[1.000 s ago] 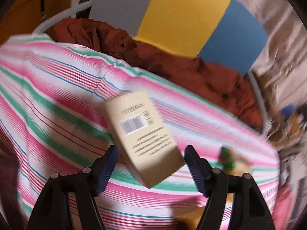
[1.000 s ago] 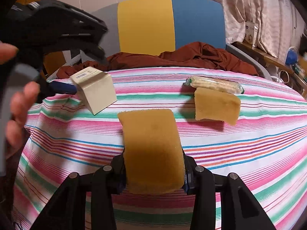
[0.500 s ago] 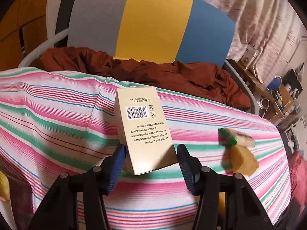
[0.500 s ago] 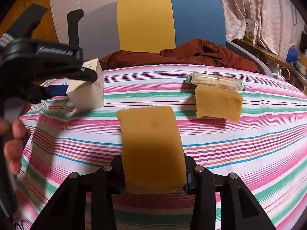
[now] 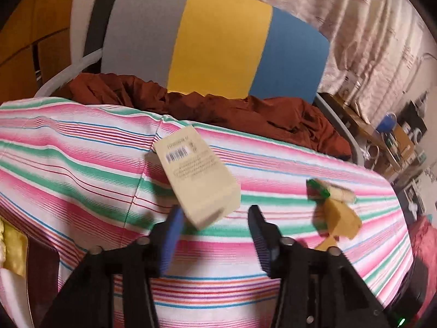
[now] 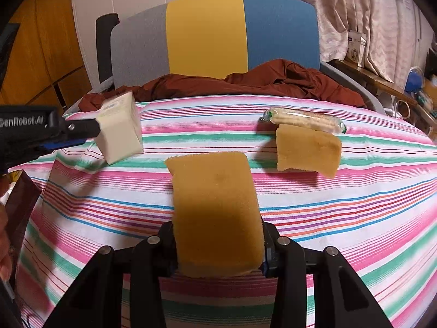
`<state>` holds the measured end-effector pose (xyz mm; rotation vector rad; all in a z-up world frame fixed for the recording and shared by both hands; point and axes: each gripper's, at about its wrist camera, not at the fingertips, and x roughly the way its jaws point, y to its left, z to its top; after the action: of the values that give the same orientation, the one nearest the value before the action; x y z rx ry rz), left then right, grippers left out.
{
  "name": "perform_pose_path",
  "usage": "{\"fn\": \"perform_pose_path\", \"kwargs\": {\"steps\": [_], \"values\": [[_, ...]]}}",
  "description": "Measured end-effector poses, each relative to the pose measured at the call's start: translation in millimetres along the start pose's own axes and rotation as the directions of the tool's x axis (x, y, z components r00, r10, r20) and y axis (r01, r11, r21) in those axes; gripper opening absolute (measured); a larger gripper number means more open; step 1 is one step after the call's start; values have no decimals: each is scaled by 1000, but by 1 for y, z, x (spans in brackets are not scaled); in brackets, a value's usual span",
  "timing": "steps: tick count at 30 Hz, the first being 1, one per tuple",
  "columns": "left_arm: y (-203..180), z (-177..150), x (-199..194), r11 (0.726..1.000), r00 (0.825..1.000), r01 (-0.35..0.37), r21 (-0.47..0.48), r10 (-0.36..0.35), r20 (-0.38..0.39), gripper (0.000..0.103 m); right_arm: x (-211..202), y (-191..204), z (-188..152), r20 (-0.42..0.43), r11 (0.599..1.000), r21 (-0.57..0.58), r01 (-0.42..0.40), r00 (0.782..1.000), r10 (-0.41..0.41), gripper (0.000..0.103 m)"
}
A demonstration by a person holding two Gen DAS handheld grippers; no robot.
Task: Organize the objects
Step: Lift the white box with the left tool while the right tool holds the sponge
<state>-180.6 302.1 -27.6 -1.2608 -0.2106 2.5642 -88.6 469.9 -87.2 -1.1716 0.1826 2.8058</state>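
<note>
A cream box [image 5: 198, 177] with a barcode lies tilted on the striped cloth [image 5: 82, 169]; it also shows in the right wrist view [image 6: 120, 129]. My left gripper [image 5: 215, 235] is open, its jaws just behind the box's near end, the left pad touching or almost touching it. My right gripper [image 6: 218, 246] is shut on a yellow sponge [image 6: 215, 213], held above the cloth. A second sponge [image 6: 307, 150] and a wrapped snack bar [image 6: 303, 120] lie at the right.
A chair [image 6: 213, 35] with a grey, yellow and blue back stands behind the table, with a rust-brown garment [image 6: 259, 82] on its seat. A cluttered shelf [image 6: 396, 90] and curtains are at the far right. A dark brown object [image 6: 19, 205] is at the left edge.
My left gripper has opened and drawn back from the box, which now lies skewed on the cloth. The right gripper holds the sponge as before.
</note>
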Motion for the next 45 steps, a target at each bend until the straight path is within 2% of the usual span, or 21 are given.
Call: {"fn": "perform_pose_path", "kwargs": {"steps": [2,6,10,12,13,15,18,24,27,30,37,45], "values": [[-4,5,5,999,999,-32,-7,32,-12,69,0,-1,0,-1,1000,4,-2,1000,2,43],[-11,19,20,991,991,-132,0,132,-20,70,1,-2,0,-9,1000,11,-8,1000,8,43],[-17,24,41,985,983,-171,38,173,-57,70,3,-2,0,-14,1000,12,-11,1000,11,43],[-18,20,52,981,980,-180,71,186,-77,69,3,-2,-1,-16,1000,11,-9,1000,10,43],[-16,16,55,982,981,-177,74,182,-74,61,3,-2,-1,-16,1000,10,-8,1000,8,43],[-9,11,56,987,986,-155,53,158,-61,52,4,-1,-1,-18,1000,8,-6,1000,6,43],[5,4,52,995,994,-98,2,98,-43,50,4,0,-1,-17,1000,7,-4,1000,4,43],[23,-17,30,999,999,-21,-47,20,-32,50,4,1,-2,-11,1000,-3,7,1000,-7,43],[23,-27,12,1000,1000,-1,-17,1,-20,50,3,2,-2,-7,1000,-6,10,1000,-11,42],[18,-39,-18,999,999,21,36,-22,26,50,3,3,-3,-1,1000,-14,18,1000,-18,42],[15,-67,-83,991,994,20,135,-34,105,50,-3,10,-4,24,997,-47,53,998,-52,42],[58,-90,-143,995,991,28,95,-41,130,50,-18,20,-6,90,991,-95,99,992,-90,42]]}}
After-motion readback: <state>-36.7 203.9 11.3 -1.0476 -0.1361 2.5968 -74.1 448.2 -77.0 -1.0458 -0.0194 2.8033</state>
